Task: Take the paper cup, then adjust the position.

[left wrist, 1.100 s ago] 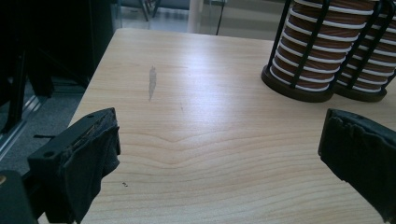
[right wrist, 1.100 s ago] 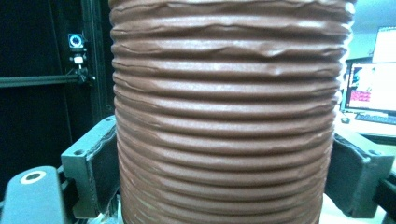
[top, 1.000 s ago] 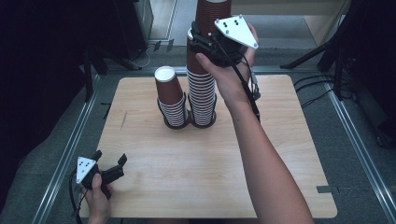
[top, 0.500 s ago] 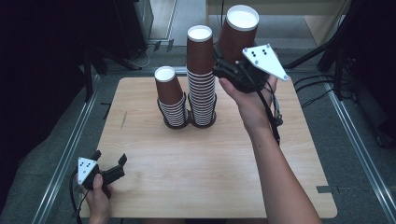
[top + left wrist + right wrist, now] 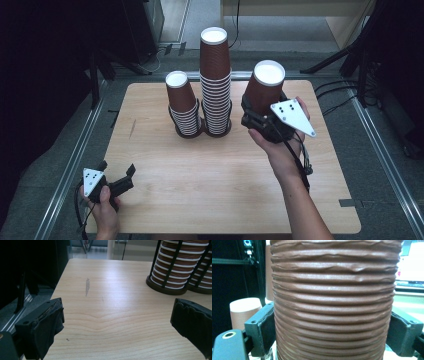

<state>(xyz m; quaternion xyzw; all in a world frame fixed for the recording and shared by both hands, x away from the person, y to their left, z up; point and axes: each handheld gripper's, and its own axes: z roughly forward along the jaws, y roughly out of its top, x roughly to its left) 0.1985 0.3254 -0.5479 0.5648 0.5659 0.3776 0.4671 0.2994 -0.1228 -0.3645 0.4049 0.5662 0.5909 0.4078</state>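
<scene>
A brown ribbed paper cup (image 5: 263, 91) (image 5: 333, 300), upside down with its white base up, is clamped between the jaws of my right gripper (image 5: 256, 120) (image 5: 332, 332), held above the table's right middle. Two stacks of upside-down brown cups stand in black wire holders at the back: a short stack (image 5: 183, 107) and a tall stack (image 5: 216, 80). The short stack's holder base (image 5: 166, 286) lies ahead of my left gripper (image 5: 117, 176) (image 5: 115, 330), which rests open near the front left corner with nothing between its jaws.
The light wooden table (image 5: 220, 185) has a grey smear (image 5: 87, 286) on its left part. Metal rails (image 5: 70, 165) run along both sides. Dark stands and cables (image 5: 350, 55) lie on the floor behind and to the right.
My right gripper has carried the cup from above the tall stack down and to the right, lowering it towards the table. The left gripper has stayed put.
</scene>
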